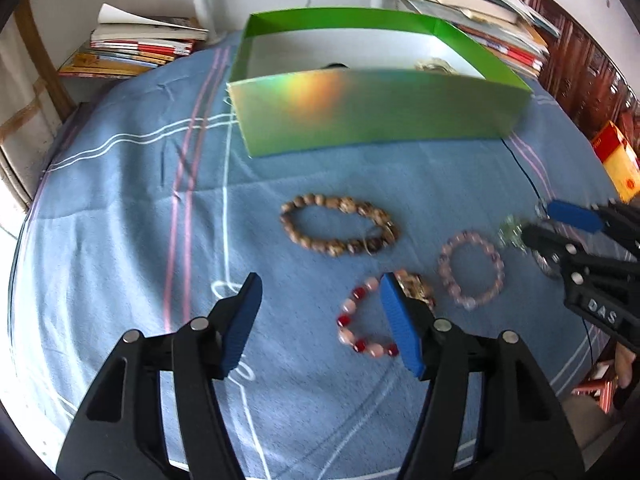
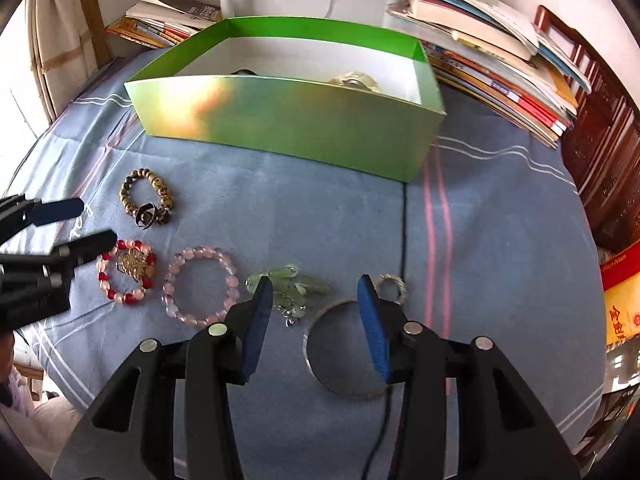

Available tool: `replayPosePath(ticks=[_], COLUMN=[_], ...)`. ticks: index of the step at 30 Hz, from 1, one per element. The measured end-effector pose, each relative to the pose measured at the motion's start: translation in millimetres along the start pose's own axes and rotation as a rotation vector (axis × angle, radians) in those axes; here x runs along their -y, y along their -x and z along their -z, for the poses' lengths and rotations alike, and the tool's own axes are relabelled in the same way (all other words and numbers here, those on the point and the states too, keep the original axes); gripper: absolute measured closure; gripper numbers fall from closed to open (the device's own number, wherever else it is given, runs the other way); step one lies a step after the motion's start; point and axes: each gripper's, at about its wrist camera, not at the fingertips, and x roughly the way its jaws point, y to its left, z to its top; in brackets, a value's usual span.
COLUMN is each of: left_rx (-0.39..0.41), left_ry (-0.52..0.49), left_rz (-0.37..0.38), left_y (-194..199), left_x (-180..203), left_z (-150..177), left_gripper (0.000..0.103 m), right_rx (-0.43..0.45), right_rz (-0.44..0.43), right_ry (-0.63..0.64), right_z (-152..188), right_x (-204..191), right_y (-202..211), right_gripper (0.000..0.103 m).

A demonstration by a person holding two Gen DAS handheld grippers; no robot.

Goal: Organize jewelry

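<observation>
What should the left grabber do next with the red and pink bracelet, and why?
Probably lower the left gripper and shift it slightly right, so the red and pink bracelet sits between its open jaws. Right now nothing is between them, and the bracelet lies on the blue cloth outside the green box.

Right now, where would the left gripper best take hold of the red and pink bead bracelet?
Judging by its pose, take the red and pink bead bracelet from above, across its bead strand on the outer side. It lies flat on the blue cloth, with a gold brooch inside its loop to avoid.
</observation>
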Motion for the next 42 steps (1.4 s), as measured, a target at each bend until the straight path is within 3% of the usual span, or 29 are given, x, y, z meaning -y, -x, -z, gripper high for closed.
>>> replayPosePath(ticks=[11, 15, 19, 21, 25, 31, 32, 33, 37, 42], left_rx=[0.029, -0.012, -0.032, -0.016, 0.014, -0.001, -0.002, -0.004, -0.035, -0.053], left_ry=[-0.099, -0.105, -0.033, -0.007, 0.005, -0.006, -0.007, -0.006, -0.004, -0.007], left_rz=[0.130, 0.103, 0.033, 0.041, 0.032, 0.033, 0.035, 0.037, 0.027, 0.048], left_y=[10.7, -1.6, -10.8, -6.3, 2.8, 5.8, 6.7, 6.5, 0.9, -5.5], left_x=[24.4, 28.8, 10.3, 1.9, -4.0, 1.7, 1.4, 1.5, 0.9, 3.9], left_z=[4.8, 4.8, -1.7, -4.9, -8.5, -2.4, -0.5, 2.3, 6.9, 5.4], left_gripper=[0.039, 0.040, 0.042, 0.042, 0.042, 0.042, 0.042, 0.042, 0.047, 0.053], right_rx=[0.010, 0.006, -0.005, -0.003, 0.024, 0.016, 0.007, -0.002, -0.006, 0.012], right_rz=[0.004, 0.042, 0.085, 0.090, 0.035, -0.073, -0.079, -0.082, -0.088, -0.040], right_ry=[-0.035, -0.077, -0.129, -0.149, -0.128, -0.001, 0.019, 0.031, 0.031, -0.018], right_z=[-1.4, 1.5, 7.1, 8.3, 4.3, -3.5, -3.8, -3.2, -2.6, -7.6], right_x=[16.2, 33.5, 52.9, 58.0, 49.0, 5.4, -0.3, -5.3, -8.3, 4.3], right_y=[3.7, 5.2, 6.9, 8.5, 13.3, 4.5, 0.5, -2.4, -8.9, -13.1], right_gripper=[0.059, 0.059, 0.059, 0.059, 0.059, 0.059, 0.066, 0.080, 0.096, 0.096])
